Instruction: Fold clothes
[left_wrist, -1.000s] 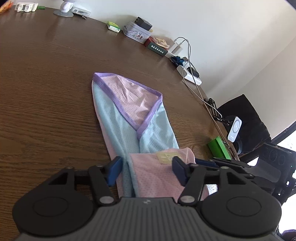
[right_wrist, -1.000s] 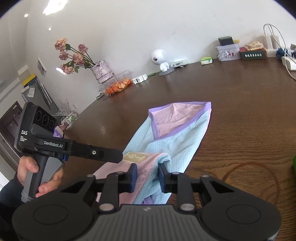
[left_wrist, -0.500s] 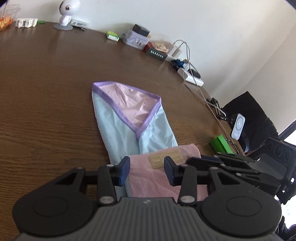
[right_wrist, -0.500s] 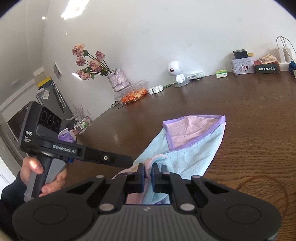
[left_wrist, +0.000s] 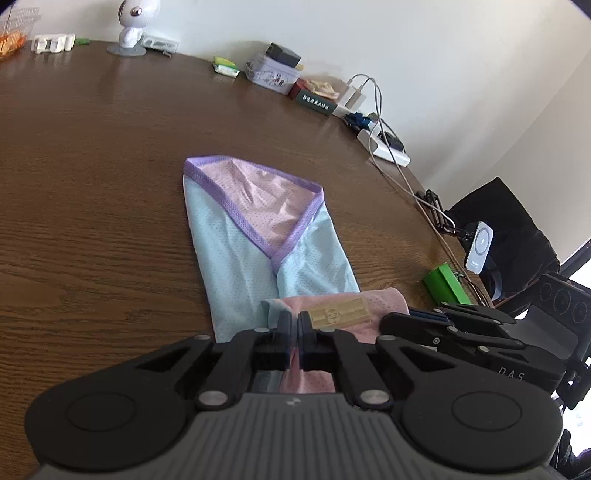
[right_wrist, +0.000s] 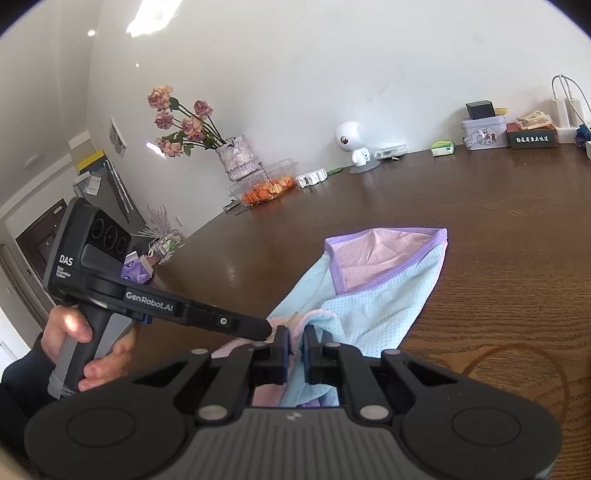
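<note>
A broad, dark wood-grain worktop (left_wrist: 92, 206) runs to a white wall, where small clutter sits along the far edge: a tin, a power strip with cables, a vase of dried roses (right_wrist: 236, 158) and a little white round-headed figurine (right_wrist: 351, 142). In the middle lies the garment (left_wrist: 258, 240), a light mesh piece in pale blue with a pink inner face and a purple band round its far opening; it stretches away in a long narrow shape, its far end flat on the wood and its near end raised. The left hand-held gripper (left_wrist: 294, 325) is pinched nearly closed on that near edge beside a yellowish sewn label (left_wrist: 338, 314), and the right hand-held gripper (right_wrist: 294, 341) is likewise clamped on bunched pink and blue fabric just alongside; a person's hand (right_wrist: 81, 347) grips the left tool's handle. The step in hand looks like carrying the near end over toward the banded end. To do it well, both grips should travel level and together, kept apart enough to hold the edge taut, so the crease falls straight across. The mesh looks thin, limp and slippery, with fine perforations, so it will likely sag and skew between the grips unless it is laid down slowly.
</note>
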